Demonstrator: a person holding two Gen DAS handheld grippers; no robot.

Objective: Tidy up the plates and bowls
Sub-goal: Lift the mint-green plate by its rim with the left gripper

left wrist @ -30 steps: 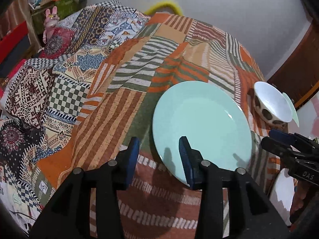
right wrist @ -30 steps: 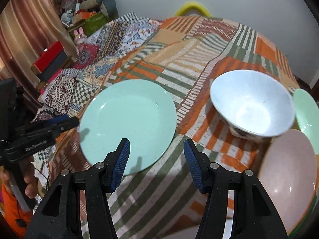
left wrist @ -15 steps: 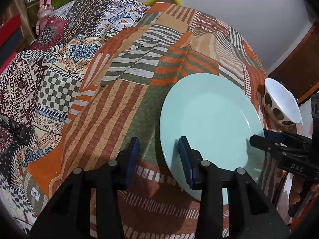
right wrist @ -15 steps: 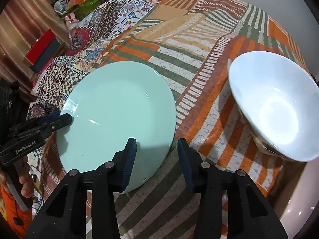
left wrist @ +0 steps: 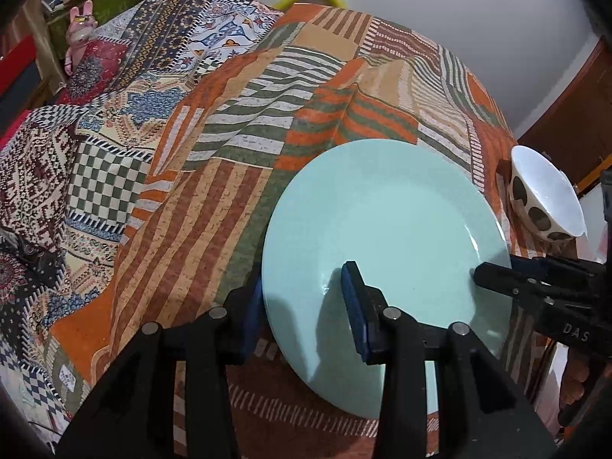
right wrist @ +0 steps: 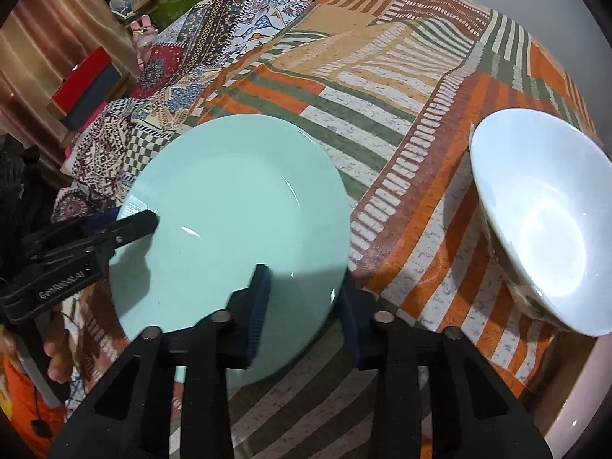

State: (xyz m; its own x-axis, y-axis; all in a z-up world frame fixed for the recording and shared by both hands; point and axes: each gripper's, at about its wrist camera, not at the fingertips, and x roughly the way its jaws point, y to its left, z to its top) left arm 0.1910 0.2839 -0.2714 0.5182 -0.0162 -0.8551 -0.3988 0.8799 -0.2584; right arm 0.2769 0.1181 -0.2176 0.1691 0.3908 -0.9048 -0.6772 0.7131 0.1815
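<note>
A mint green plate (left wrist: 386, 214) lies on the patchwork cloth; it also shows in the right wrist view (right wrist: 237, 206). My left gripper (left wrist: 302, 306) is open and straddles the plate's near left rim, one finger over the plate and one beside it. My right gripper (right wrist: 302, 302) is open and straddles the opposite rim the same way. A white bowl with brown spots (left wrist: 543, 199) stands to the right of the plate; its white inside fills the right of the right wrist view (right wrist: 543, 214).
The patchwork cloth (left wrist: 229, 145) covers a bed-like surface up to a grey wall. Boxes and a pink toy (left wrist: 78, 34) sit at the far left. A pale plate edge (right wrist: 581, 413) shows at the bottom right.
Both grippers have moved in onto the green plate from opposite sides, so each now has the rim between its open fingers.
</note>
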